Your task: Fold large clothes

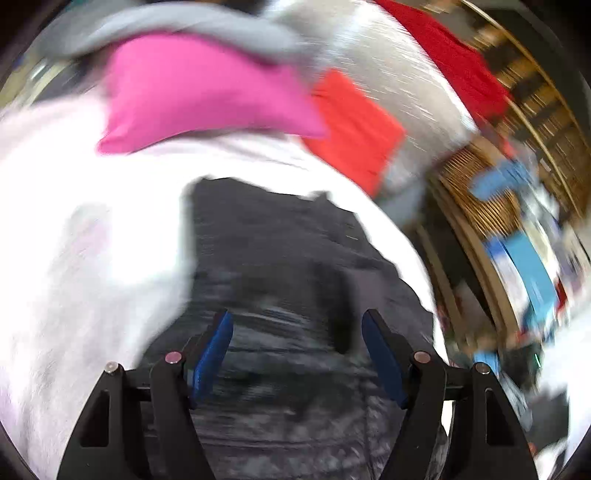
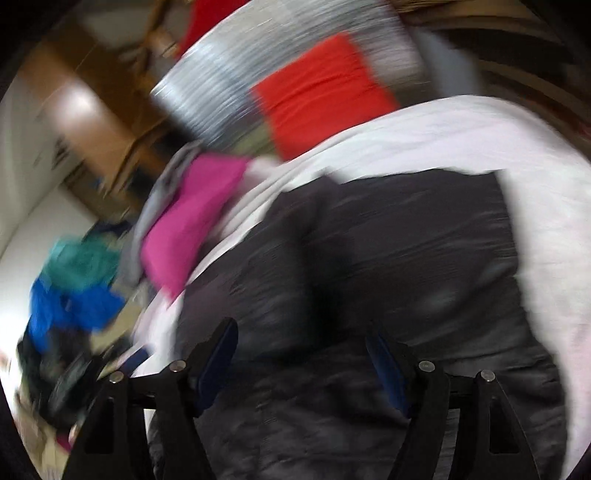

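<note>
Blurred view: left gripper [image 1: 297, 325] and right gripper [image 2: 301, 334], both open and empty, above dark grey crumpled garment [image 1: 280, 251] at centre frame on white sheet [image 1: 74, 229].

garment [image 1: 280, 258] lies flat on sheet [image 1: 92, 229], below both grippers | folded cloth [image 1: 199, 92] on sheet beyond garment, to the left | second folded cloth [image 1: 354, 125] just right of it | laundry heap [image 2: 74, 280] far left in right wrist view, off the sheet

A dark grey garment [image 1: 280, 258] lies on a white sheet [image 1: 74, 221]. Farther off sit a magenta-pink cloth [image 1: 199, 88], an orange-red one [image 1: 354, 129] and grey fabric [image 1: 177, 26].
</note>
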